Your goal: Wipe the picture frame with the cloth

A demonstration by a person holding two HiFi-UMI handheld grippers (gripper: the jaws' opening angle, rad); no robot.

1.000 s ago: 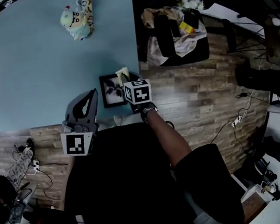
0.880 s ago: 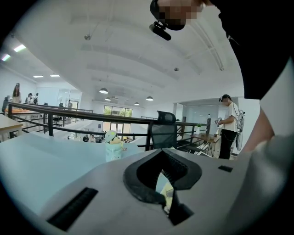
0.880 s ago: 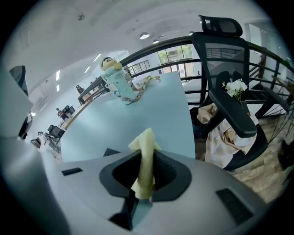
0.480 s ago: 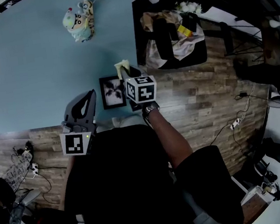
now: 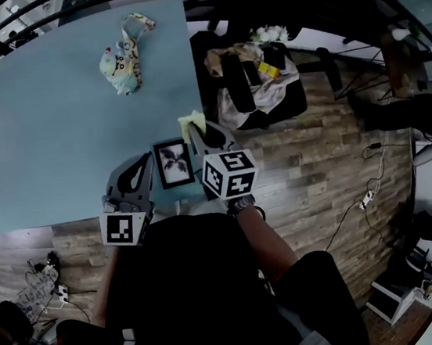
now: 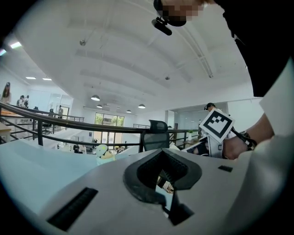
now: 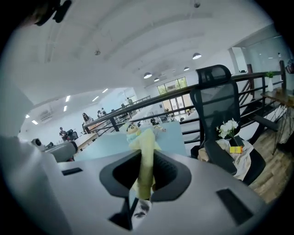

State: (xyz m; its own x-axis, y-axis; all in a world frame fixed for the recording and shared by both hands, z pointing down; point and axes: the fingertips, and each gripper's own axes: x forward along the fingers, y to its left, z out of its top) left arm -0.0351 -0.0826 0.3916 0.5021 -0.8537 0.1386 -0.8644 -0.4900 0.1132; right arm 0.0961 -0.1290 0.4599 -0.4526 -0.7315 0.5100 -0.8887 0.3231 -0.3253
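Note:
A small black picture frame (image 5: 174,164) with a dark leaf print lies flat near the front edge of the blue table (image 5: 53,134). Just past the frame's far right corner, my right gripper (image 5: 199,132) is shut on a pale yellow cloth (image 5: 192,121). In the right gripper view the cloth (image 7: 145,165) stands pinched between the jaws, and a bit of the print (image 7: 140,209) shows below them. My left gripper (image 5: 145,159) rests beside the frame's left edge, shut with nothing in it (image 6: 171,209). The right gripper's marker cube (image 6: 216,125) shows in the left gripper view.
A stuffed toy (image 5: 123,55) lies at the table's far side. An office chair (image 5: 255,76) heaped with cloths, a yellow item and white flowers stands off the table's right edge. Cables and a power strip (image 5: 367,193) lie on the wood floor.
My right gripper has drawn the cloth off the frame towards its far right corner, so the whole print now shows. The left gripper has stayed beside the frame.

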